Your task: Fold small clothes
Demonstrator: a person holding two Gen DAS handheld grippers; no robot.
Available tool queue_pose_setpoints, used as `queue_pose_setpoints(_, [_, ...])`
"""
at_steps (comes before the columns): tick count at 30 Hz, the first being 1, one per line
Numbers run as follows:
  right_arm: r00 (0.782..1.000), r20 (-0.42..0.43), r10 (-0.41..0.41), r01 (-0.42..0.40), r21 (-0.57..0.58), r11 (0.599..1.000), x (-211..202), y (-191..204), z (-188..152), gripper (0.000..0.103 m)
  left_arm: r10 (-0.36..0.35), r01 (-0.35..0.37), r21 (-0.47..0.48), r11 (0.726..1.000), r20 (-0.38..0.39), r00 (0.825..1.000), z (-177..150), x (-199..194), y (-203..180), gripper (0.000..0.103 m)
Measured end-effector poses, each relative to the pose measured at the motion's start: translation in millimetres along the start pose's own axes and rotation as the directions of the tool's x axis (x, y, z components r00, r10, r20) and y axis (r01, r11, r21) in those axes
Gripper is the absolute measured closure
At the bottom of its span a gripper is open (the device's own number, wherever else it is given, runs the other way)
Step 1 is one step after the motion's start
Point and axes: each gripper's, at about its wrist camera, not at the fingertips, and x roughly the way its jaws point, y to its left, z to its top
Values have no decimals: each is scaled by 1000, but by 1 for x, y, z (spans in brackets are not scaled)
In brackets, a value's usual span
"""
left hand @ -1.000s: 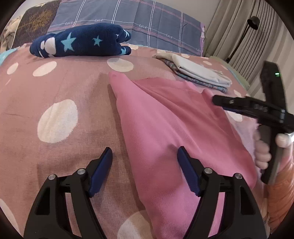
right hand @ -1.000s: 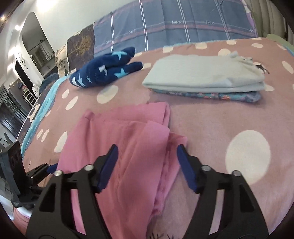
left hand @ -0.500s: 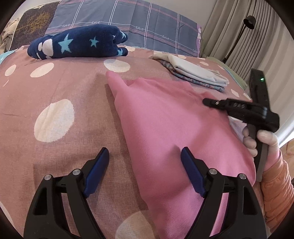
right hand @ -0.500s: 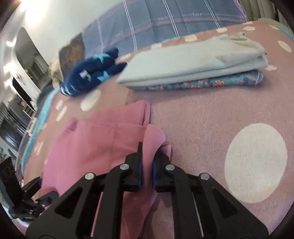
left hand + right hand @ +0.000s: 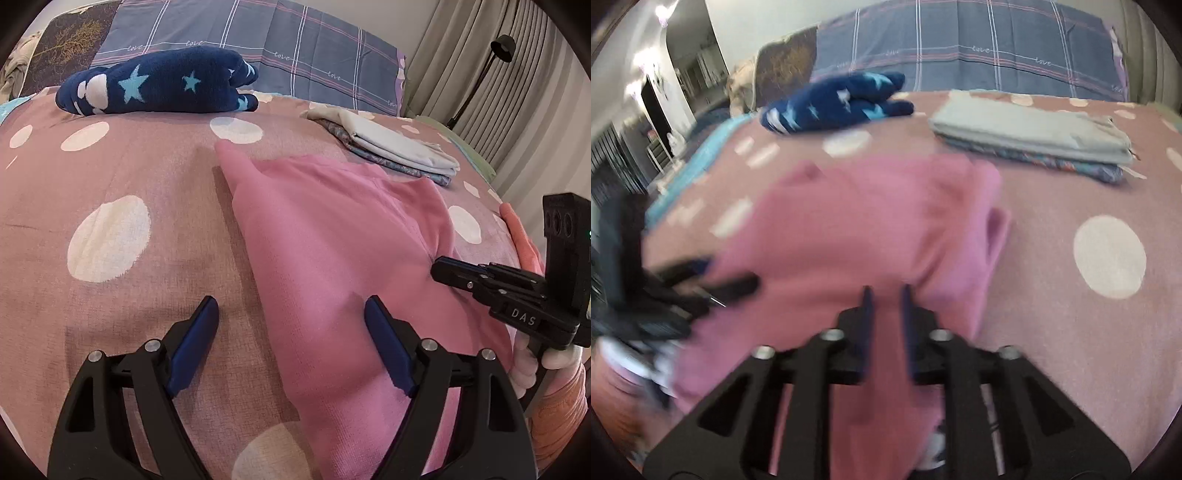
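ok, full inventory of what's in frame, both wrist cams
pink garment: 1, pink, middle of the bed, right edge pinched and lifted
folded clothes stack: 1 stack, pale grey piece over a blue floral one, far right of the bed
star blanket: 1, navy with light blue stars, bundled at the head of the bed
bedspread: 1, dusty pink with cream dots, under everything
plaid pillow: 1, grey-blue, against the headboard
floor lamp: 1, black, by the curtains
curtains: beige, right side
left gripper: open, straddling the garment's left edge
right gripper: shut on the pink garment
hand: 1, orange sleeve, holding the right gripper
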Motion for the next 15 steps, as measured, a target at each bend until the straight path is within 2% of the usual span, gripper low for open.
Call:
queue_pose_setpoints(1, [1000,14,22,-23,40,999,-3,-7,-2,97,8,-8,4,1000,1,1000,0,0,-1,21])
queue_pose_setpoints(3, [999,26,19,-22,85,996,-16,-8,-4,95,27,-27,3,1000,7,1000,0,-3,-1,21])
queue_pose_setpoints(5, [995,86,57,-60,34,998,-44,7,-10,93,40,-40,-9,999,9,999,-4,-10,-2,21])
queue_pose_setpoints(6, [992,93,86,-88,13,996,-50,16,-16,93,30,-30,-25,999,2,1000,-9,-18,-3,21])
queue_pose_setpoints(8, [983,84,163,-159,-49,986,-68,33,-36,90,-44,44,-2,999,-31,999,-26,-32,-10,21])
queue_pose_setpoints(9, [982,65,180,-175,-75,982,-72,39,-47,80,-61,62,28,998,-54,997,-34,-35,-15,21])
queue_pose_setpoints(10, [985,34,169,-165,-95,982,-69,43,-58,70,-57,63,78,995,-79,995,-45,-38,-22,21])
queue_pose_setpoints(12, [997,-56,62,-68,-126,990,-50,46,-80,68,-1,16,188,982,-79,997,-67,-45,-37,21])
queue_pose_setpoints(13, [997,-4,73,-73,-113,991,-52,43,-90,68,13,4,206,979,-81,997,-72,-48,-40,21])
queue_pose_setpoints(15, [997,-11,81,-82,-71,994,-57,41,-87,67,28,-9,212,977,-85,996,-75,-50,-43,21])
